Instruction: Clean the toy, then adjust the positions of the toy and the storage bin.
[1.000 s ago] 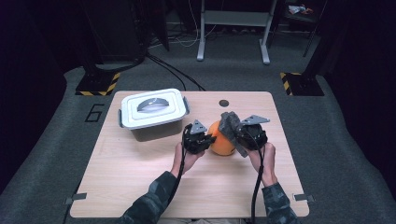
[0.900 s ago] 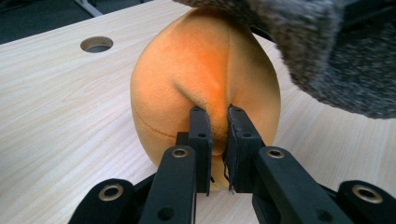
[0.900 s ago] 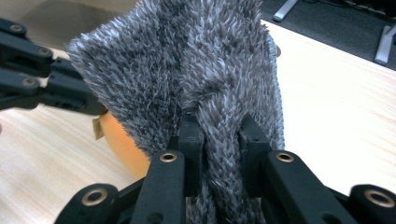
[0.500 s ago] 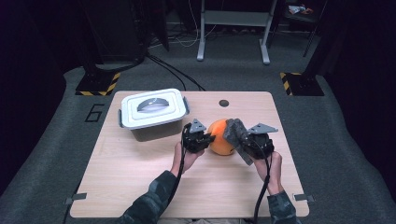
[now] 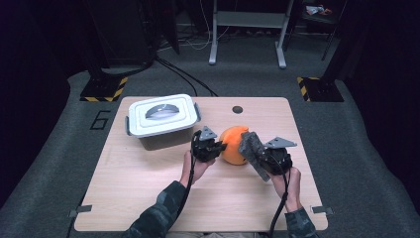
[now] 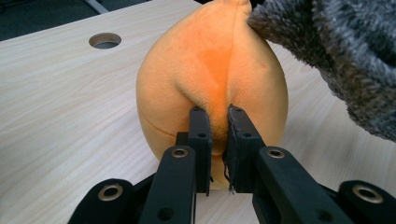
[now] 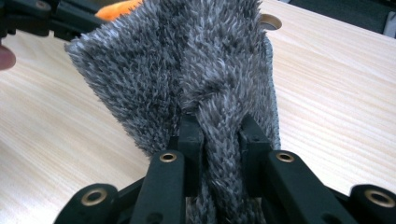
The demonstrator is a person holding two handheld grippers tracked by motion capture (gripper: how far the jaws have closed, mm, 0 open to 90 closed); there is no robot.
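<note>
An orange plush toy (image 5: 234,144) rests on the wooden table (image 5: 148,188), right of centre. My left gripper (image 5: 219,148) is at its left side. In the left gripper view this gripper (image 6: 215,122) is shut on a pinched fold of the orange plush (image 6: 210,79). A grey fuzzy cloth (image 5: 250,148) leans against the toy's right side, held by my right gripper (image 5: 261,157). The right gripper view has that gripper (image 7: 219,128) shut on a ridge of the grey cloth (image 7: 187,60), which hides most of the plush (image 7: 116,8) behind it.
A white lidded plastic box (image 5: 161,118) stands at the back left of the table. A round cable hole (image 5: 237,109) lies behind the toy. Beyond the table are grey carpet, a metal stand's legs (image 5: 247,34) and hazard-striped bases (image 5: 105,89).
My right gripper has carried the grey cloth a little to the right and toward the near edge, off the top of the orange plush. The left gripper has kept still.
</note>
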